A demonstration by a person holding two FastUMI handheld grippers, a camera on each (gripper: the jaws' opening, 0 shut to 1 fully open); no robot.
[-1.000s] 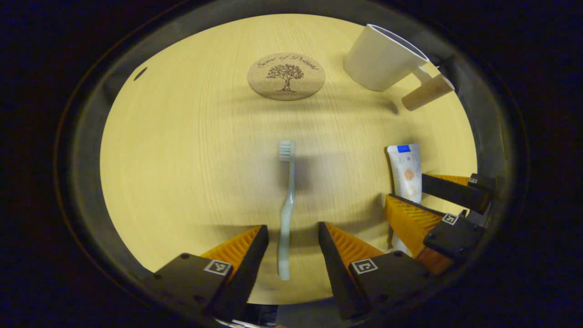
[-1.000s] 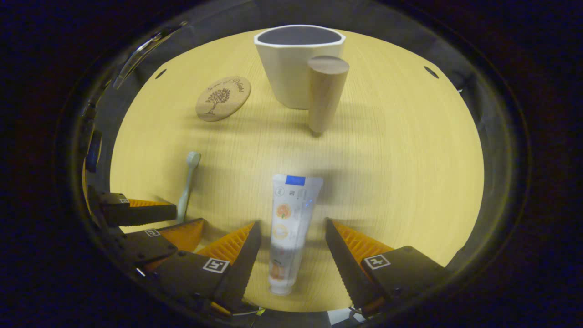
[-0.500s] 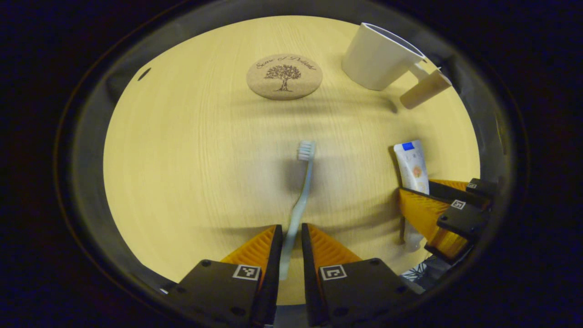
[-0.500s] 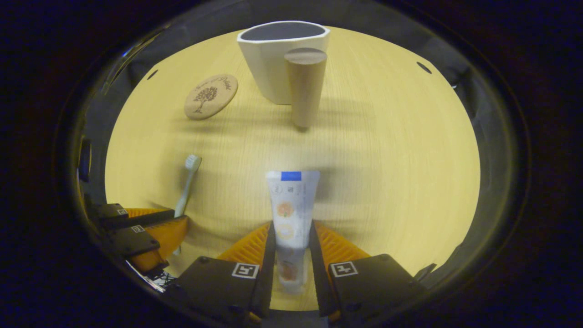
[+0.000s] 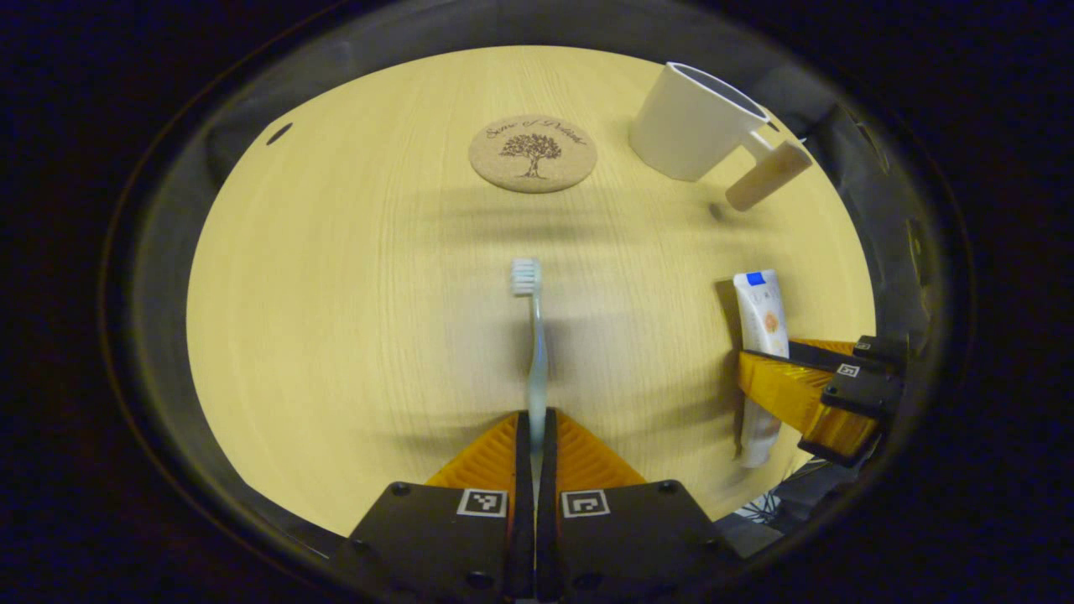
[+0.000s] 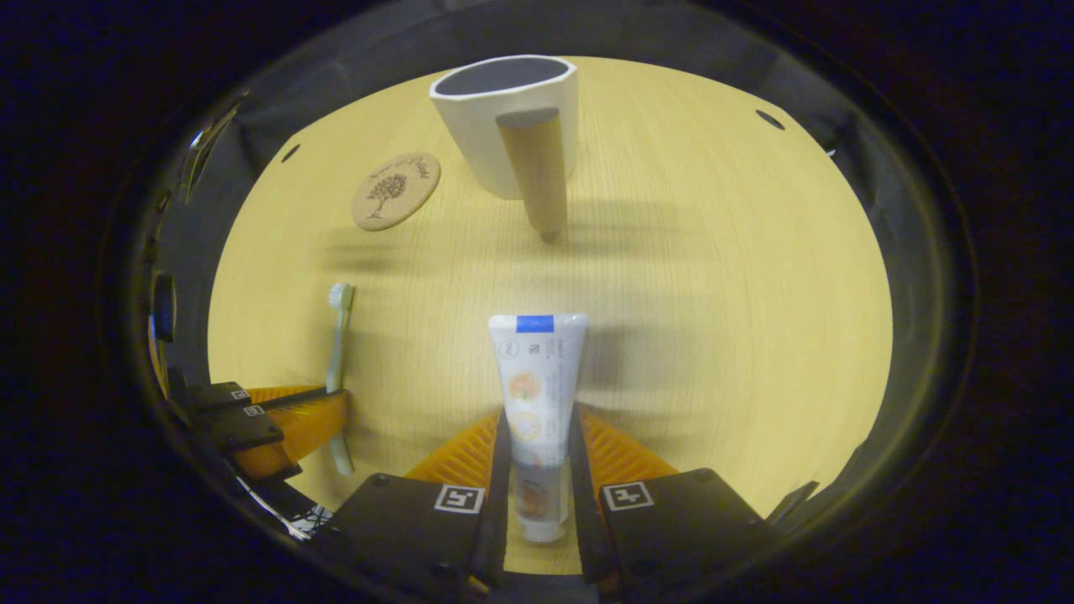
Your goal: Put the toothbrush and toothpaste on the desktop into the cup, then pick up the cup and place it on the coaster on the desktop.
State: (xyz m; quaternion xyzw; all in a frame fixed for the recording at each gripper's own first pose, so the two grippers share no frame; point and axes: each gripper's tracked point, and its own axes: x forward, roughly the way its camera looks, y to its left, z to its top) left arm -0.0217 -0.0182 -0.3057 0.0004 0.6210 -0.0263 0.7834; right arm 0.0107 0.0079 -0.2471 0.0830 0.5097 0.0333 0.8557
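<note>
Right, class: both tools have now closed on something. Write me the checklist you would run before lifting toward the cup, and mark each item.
1. Left gripper jaws shut on the toothbrush handle: ok.
2. Right gripper jaws shut on the toothpaste tube: ok.
3. Cup upright, mouth open: ok.
4. Cup interior free of objects: cannot tell.
5. Coaster bare, apart from the cup: ok.
6. Both items lifted off the desktop: cannot tell.

Left claw, two wedge-shaped ribbed fingers, black blocky mounts, round screws, small square black-and-white marker on each mount, right claw of same build, serrated inner faces, thin cables beneath
</note>
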